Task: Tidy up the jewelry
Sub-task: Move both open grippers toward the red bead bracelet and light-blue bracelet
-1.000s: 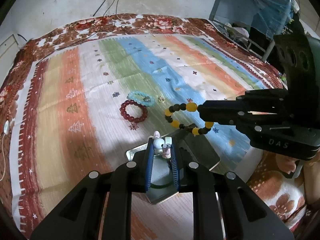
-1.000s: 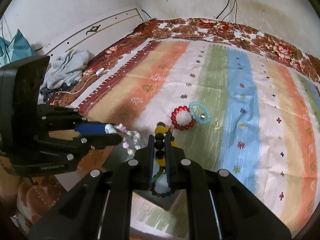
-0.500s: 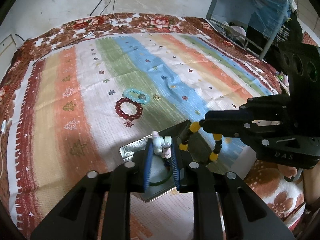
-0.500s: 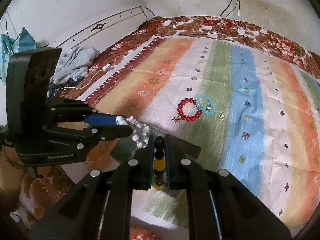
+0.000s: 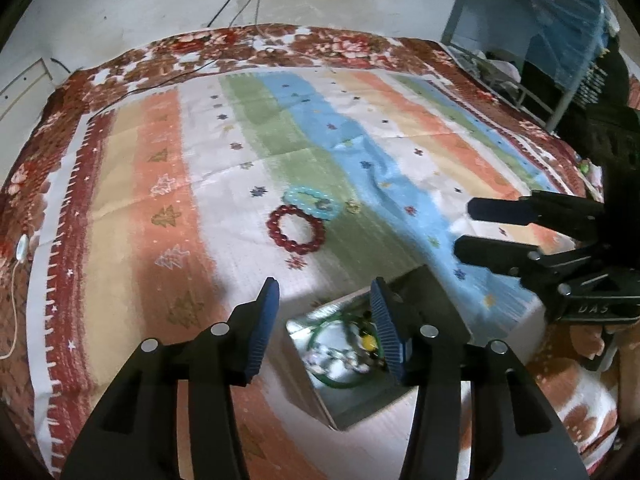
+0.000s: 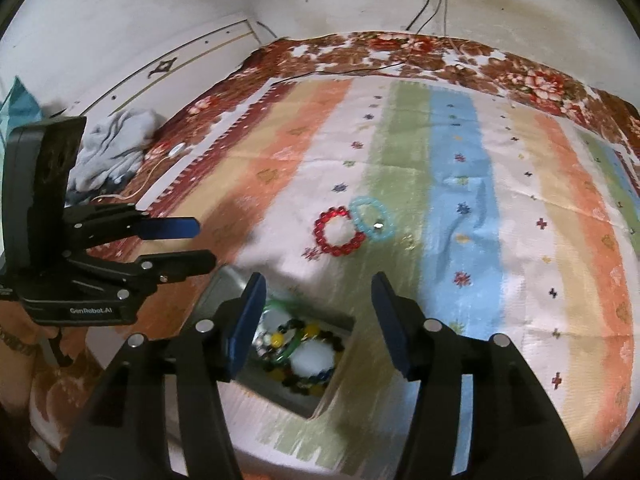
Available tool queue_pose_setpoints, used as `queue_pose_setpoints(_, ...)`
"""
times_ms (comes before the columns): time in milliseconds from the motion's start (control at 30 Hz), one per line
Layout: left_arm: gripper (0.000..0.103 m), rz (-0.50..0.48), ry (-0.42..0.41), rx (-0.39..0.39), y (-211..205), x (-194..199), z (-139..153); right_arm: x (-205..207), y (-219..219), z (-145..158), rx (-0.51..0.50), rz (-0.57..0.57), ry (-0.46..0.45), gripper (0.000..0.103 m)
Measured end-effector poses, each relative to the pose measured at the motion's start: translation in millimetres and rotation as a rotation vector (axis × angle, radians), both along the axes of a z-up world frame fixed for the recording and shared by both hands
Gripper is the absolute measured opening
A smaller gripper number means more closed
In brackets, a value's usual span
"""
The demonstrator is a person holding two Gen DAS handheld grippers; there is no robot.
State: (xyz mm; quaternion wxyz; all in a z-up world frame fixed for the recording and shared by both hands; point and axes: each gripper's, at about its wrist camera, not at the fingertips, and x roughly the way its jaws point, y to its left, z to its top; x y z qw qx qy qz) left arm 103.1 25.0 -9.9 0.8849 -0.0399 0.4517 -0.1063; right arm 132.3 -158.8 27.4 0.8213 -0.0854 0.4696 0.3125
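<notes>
Striped multicolour bedspread over the bed, floral brown blanket at the far edge. Near the front edge sits a small square metal tin; both bead strings are inside it now: the yellow-and-black beaded bracelet and the pale pink-white bead piece, alongside a green bangle. Half a second ago each tong was still pinching its string above the tin, so both drops look done. Two pieces remain on the cloth, well apart from the tin: red beaded bracelet and light-blue beaded bracelet, touching each other. Probably those go next.

Left gripper hovers just over the tin, jaws spread wide, nothing held. Right gripper also above the tin, jaws wide apart and empty; seen from the left camera, it comes in sideways from the right.
</notes>
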Motion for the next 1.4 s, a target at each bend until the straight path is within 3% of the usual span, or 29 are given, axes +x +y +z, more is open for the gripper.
queue_pose_setpoints(67,0.05,0.011,0.007,0.007,5,8,-1,7,0,-1,0.0,-0.016,-0.002,0.065)
queue_pose_setpoints(233,0.051,0.013,0.036,0.028,8,22,-7,20,3,-6,-0.019,-0.029,-0.009,0.067)
queue_pose_setpoints(400,0.057,0.014,0.045,0.058,9,31,-11,31,4,-13,-0.04,-0.049,-0.01,0.076)
queue_pose_setpoints(667,0.069,0.024,0.062,0.092,13,57,-17,62,5,-23,-0.047,-0.083,0.017,0.083)
queue_pose_setpoints(967,0.074,0.032,0.086,0.114,16,83,-27,88,8,-33,-0.059,-0.102,0.034,0.085)
queue_pose_setpoints(1400,0.075,0.033,0.156,0.144,22,118,-55,120,15,-69,-0.17,-0.102,0.041,0.085)
